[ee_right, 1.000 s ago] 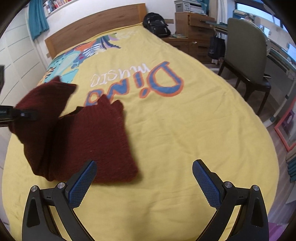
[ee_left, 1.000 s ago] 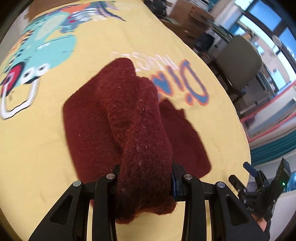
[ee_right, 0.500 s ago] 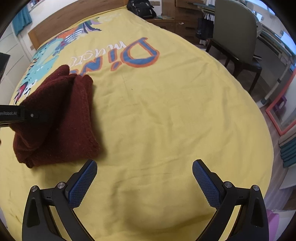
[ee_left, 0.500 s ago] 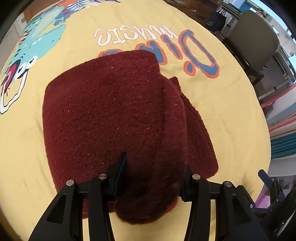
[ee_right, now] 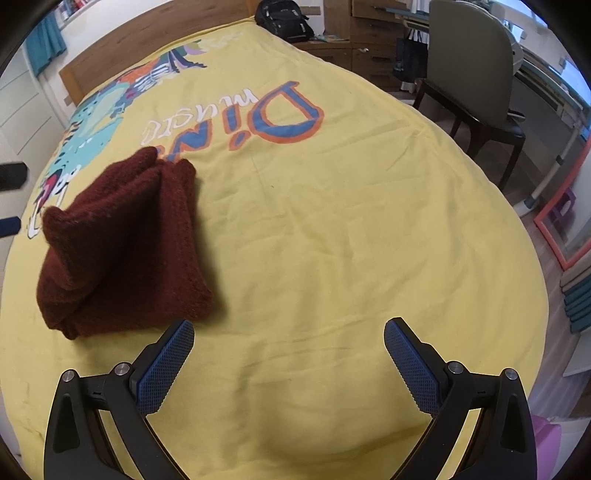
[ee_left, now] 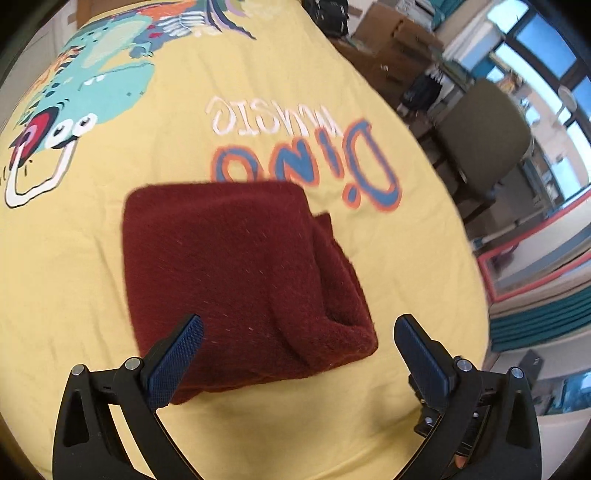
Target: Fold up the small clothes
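A dark red knitted garment [ee_left: 240, 280] lies folded in a thick stack on the yellow bedspread [ee_left: 110, 184]. My left gripper [ee_left: 297, 332] is open and empty, its blue pads just above the stack's near edge. In the right wrist view the garment [ee_right: 122, 240] sits at the left, its top layer bulging up. My right gripper [ee_right: 288, 339] is open and empty over bare bedspread [ee_right: 332, 221], to the right of the garment.
The bedspread carries a dinosaur print [ee_right: 92, 129] and "Dino music" lettering [ee_right: 266, 114]. A wooden headboard [ee_right: 147, 33] is at the far end. A grey chair [ee_right: 472, 85] and a desk stand beyond the bed's right edge. A black backpack [ee_right: 284, 18] is at the back.
My left gripper laid the held fold of the garment down onto the stack, then opened and let go. My right gripper stayed open, shifting slightly.
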